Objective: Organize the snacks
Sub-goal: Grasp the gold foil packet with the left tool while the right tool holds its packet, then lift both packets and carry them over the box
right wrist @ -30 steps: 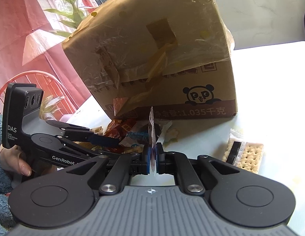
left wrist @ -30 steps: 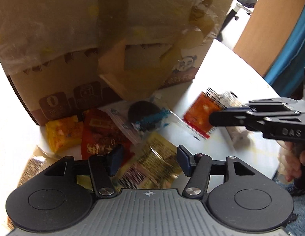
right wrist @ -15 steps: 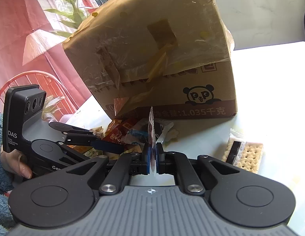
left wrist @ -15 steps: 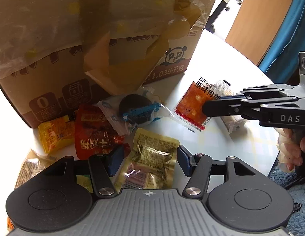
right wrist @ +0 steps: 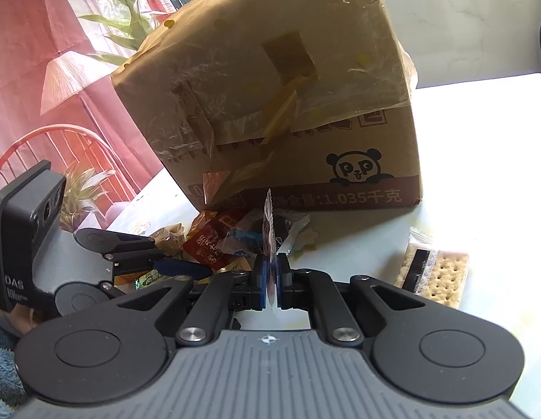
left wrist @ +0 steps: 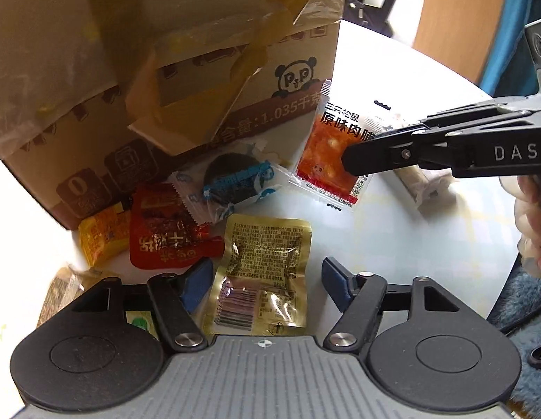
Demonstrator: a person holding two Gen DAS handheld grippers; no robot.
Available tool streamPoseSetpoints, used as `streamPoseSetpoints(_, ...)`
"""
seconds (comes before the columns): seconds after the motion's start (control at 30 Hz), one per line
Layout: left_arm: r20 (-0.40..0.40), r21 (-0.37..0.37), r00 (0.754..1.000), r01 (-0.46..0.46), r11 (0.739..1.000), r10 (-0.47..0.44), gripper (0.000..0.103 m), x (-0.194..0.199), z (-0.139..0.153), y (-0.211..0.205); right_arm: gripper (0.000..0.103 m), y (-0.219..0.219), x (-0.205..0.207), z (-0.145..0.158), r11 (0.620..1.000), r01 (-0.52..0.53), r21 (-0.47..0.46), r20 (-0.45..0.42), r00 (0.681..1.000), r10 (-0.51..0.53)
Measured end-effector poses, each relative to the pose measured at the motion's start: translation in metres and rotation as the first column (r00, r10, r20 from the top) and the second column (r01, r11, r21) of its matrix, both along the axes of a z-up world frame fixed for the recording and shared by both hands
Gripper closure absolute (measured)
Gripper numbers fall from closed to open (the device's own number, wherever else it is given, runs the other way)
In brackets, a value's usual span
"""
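Beside the "1.035千克" panda box point(left wrist: 186, 70), a glossy "原味肉脯" sachet point(left wrist: 335, 146) is clamped by the right gripper point(right wrist: 269, 279); the left gripper point(left wrist: 267, 279) is held wide over a gold pouch point(left wrist: 263, 276).

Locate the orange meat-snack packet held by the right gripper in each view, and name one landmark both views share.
Left wrist view: the orange packet hangs right of centre, above the table, its lower right part pinched by the right gripper.
Right wrist view: the same packet stands edge-on at centre, a thin sliver between the shut fingers.
Shared landmark: the panda logo on the cardboard box.
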State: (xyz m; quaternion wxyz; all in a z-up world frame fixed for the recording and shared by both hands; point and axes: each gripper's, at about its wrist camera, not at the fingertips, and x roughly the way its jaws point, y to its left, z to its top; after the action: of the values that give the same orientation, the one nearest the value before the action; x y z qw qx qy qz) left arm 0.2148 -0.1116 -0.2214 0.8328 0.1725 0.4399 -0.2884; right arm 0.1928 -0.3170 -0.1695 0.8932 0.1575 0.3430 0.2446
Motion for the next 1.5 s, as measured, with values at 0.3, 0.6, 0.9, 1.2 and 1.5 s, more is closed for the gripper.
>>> streamPoseSetpoints(0.3, 0.054, -0.027, 0.997, -0.059, 0.998, 0.061, 0.055, -0.011, 0.009, 0.015, 0.097, 0.0, 0.001, -0.001, 1.0, -0.01, -0.002, -0.003, 1.0, 0.01)
streamPoseSetpoints(0.6, 0.066, -0.095, 0.995, -0.067, 0.993, 0.074, 0.056, -0.019, 0.027, 0.027, 0.097, 0.0, 0.0, 0.0, 1.0, -0.005, -0.006, 0.004, 1.0, 0.005)
streamPoseSetpoints(0.9, 0.081, -0.185, 0.996, -0.025, 0.982, 0.041, 0.056, -0.035, 0.058, 0.045, 0.097, -0.003, -0.003, 0.011, 1.0, -0.002, 0.019, 0.038, 0.999, 0.002)
streamPoseSetpoints(1.2, 0.21, -0.379, 0.971, -0.029, 0.925, 0.116, 0.056, -0.038, 0.13, 0.07, 0.097, -0.008, -0.006, 0.064, 0.999, -0.039, 0.026, 0.193, 0.981, 0.033)
streamPoseSetpoints(1.5, 0.409, -0.452, 0.891, 0.007, 0.892, 0.2, 0.055, -0.005, 0.212, 0.079, 0.097, -0.024, 0.022, 0.149, 1.0, 0.012, 0.026, 0.409, 0.912, -0.022)
